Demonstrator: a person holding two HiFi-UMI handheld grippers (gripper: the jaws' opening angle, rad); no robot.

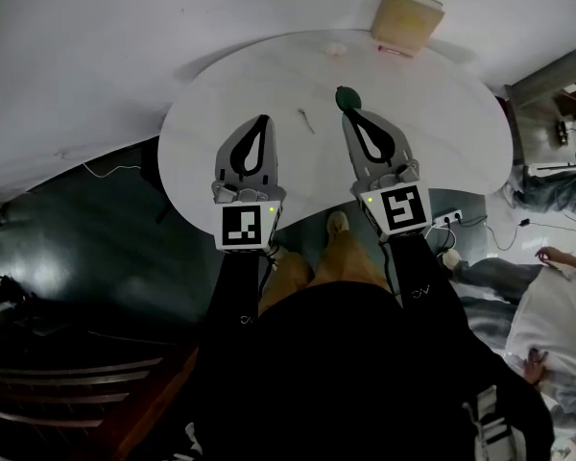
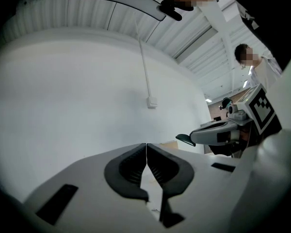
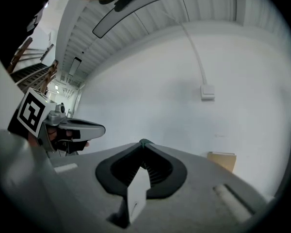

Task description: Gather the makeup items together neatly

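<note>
A white rounded table [image 1: 432,133] lies below both grippers, which are held level above its near half. My right gripper [image 1: 350,113] is shut on a small dark green item [image 1: 348,97] that sticks out past its tips. From the right gripper view only a green sliver [image 3: 144,141] shows at the closed jaws of that gripper [image 3: 144,145]. The left gripper view shows the green item [image 2: 185,139] at the right gripper's tip. My left gripper [image 1: 261,120] [image 2: 146,144] is shut with nothing between its jaws. A thin small item [image 1: 307,120] lies on the table between the two grippers.
A cardboard box [image 1: 408,17] [image 3: 221,160] stands at the table's far edge, with a pinkish item [image 1: 395,53] in front of it and a small pale one [image 1: 336,50] to its left. A seated person [image 1: 557,305] and a power strip [image 1: 446,219] are on the right.
</note>
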